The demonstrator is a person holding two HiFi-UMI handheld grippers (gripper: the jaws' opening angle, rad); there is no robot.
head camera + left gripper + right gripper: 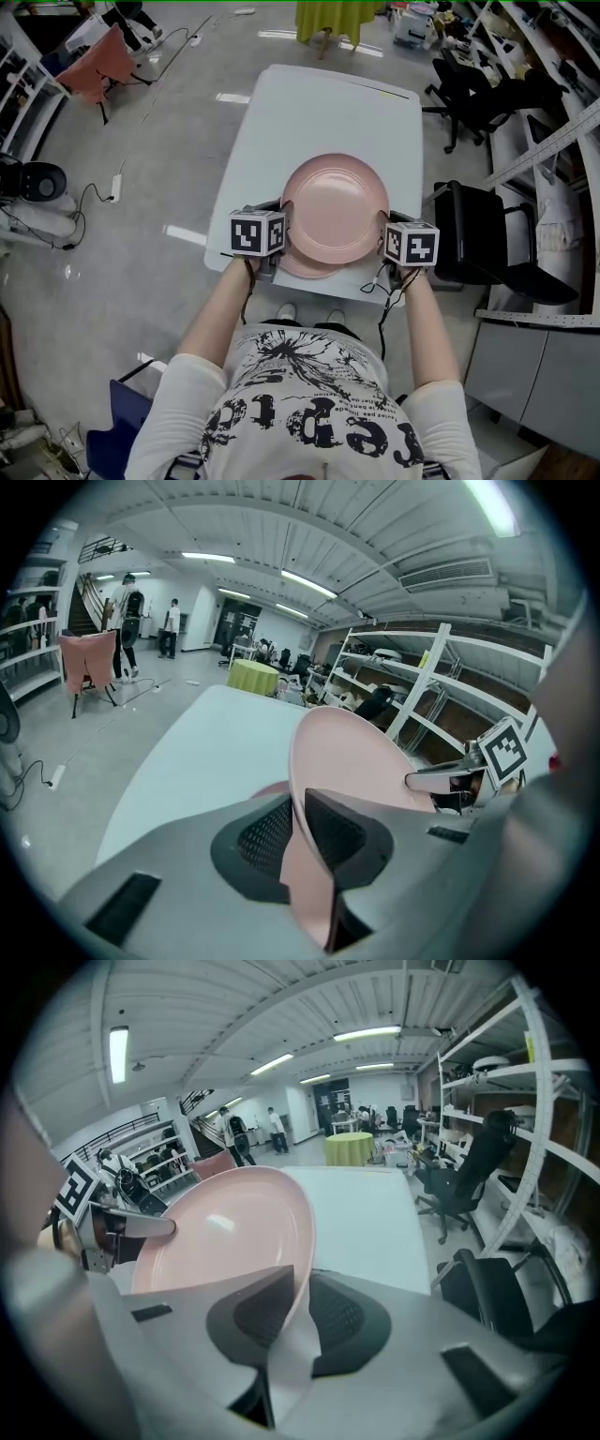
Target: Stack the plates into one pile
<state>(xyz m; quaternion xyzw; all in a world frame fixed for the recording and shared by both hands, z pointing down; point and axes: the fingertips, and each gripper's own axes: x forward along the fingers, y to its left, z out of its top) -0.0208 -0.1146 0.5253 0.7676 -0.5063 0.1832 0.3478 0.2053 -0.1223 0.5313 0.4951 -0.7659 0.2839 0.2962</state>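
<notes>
The only print in sight is the black-and-white square pattern on the marker cubes [257,232] and the big black lettering on the person's shirt [309,422], which lies upside down in the head view and cannot be read with any certainty. A pink plate [335,208] is held over the near end of the white tabletop [319,112]. The left gripper [282,238] has its jaws clamped on the plate's left rim, and the right gripper [387,242] has its jaws clamped on the right rim. A second pink plate [305,269] lies on the tabletop's near edge, mostly covered by the held one. The head view alone shows that both plates overlap. It also shows a black office chair [487,239] just off the tabletop's right side. The left gripper view shows the rim wedged between its two dark pads, and the right gripper view shows the same. These views also show standing people [127,621] and a yellow-draped table [349,1147] well beyond the tabletop's far end.
</notes>
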